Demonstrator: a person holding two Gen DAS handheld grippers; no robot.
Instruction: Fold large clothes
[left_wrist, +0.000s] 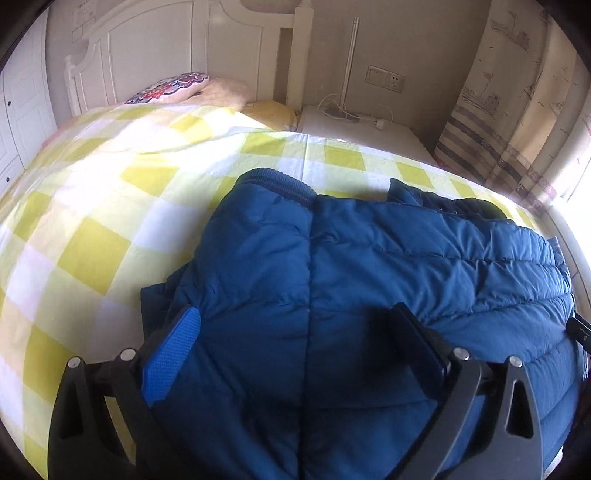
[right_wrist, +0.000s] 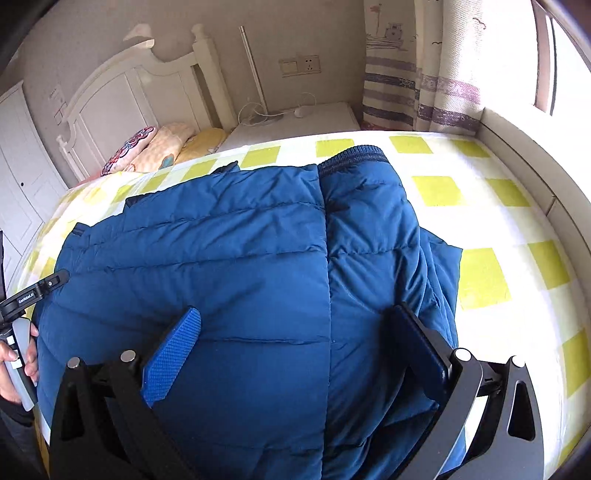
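A blue quilted puffer jacket (left_wrist: 369, 266) lies on the bed, its sleeves folded in over the body, one ribbed cuff (left_wrist: 273, 181) at the far side. It also shows in the right wrist view (right_wrist: 236, 258) with a cuff (right_wrist: 354, 157) at the far edge. My left gripper (left_wrist: 295, 314) is open, its jaws wide apart just above the jacket's near part. My right gripper (right_wrist: 295, 314) is open too, jaws wide over the jacket's near right part. The left gripper's body (right_wrist: 33, 291) and the hand holding it show at the left edge of the right wrist view.
The bed has a yellow and white checked sheet (left_wrist: 92, 206), also seen in the right wrist view (right_wrist: 498, 221). Pillows (left_wrist: 173, 86) lie by the white headboard (right_wrist: 122, 85). A white nightstand (left_wrist: 369, 129) with cables stands beside it. Curtains (right_wrist: 424, 74) and a window ledge are at the right.
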